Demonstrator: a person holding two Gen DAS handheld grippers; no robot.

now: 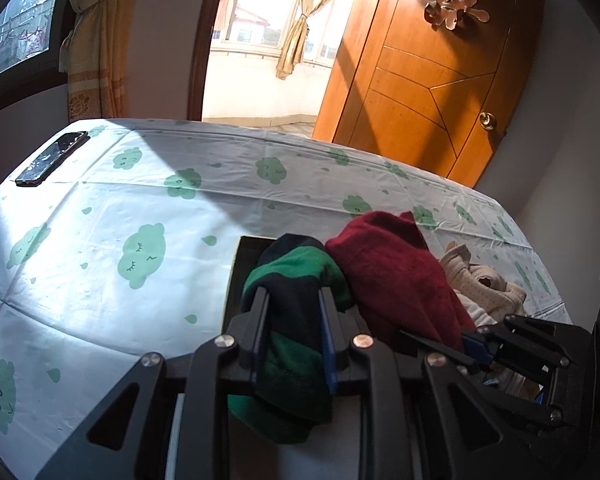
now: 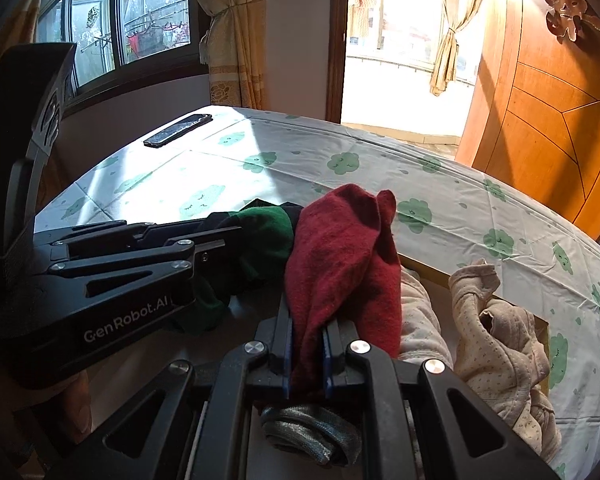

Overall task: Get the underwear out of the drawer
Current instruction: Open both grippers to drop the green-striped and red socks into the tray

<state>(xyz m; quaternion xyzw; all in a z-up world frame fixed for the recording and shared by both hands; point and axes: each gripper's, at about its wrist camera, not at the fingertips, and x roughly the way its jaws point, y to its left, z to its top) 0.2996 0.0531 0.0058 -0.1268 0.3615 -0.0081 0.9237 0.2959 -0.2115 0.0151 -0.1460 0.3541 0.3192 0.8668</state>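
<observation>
Two garments are held at once above the drawer, which stands on the table under a cloud-print cloth. The left tool is closed on a green-and-navy piece, the fabric pinched between its fingers and hanging below them. The right tool is clamped on a dark red piece, which stands up between the jaws just right of the green one. Both pieces appear lifted from the drawer, though whether they hang fully free of it cannot be told. Still in the drawer lies a beige dotted piece, right of the red one, and a grey roll is seen below the right tool. A phone rests at the table's far left corner, well apart from the drawer. The step in hand is judged to be the lift-out. Next, both pieces would need to be carried clear of the drawer's rim and laid on bare cloth left of the drawer before the grips are released; the hanging ends could snag on the rim.
</observation>
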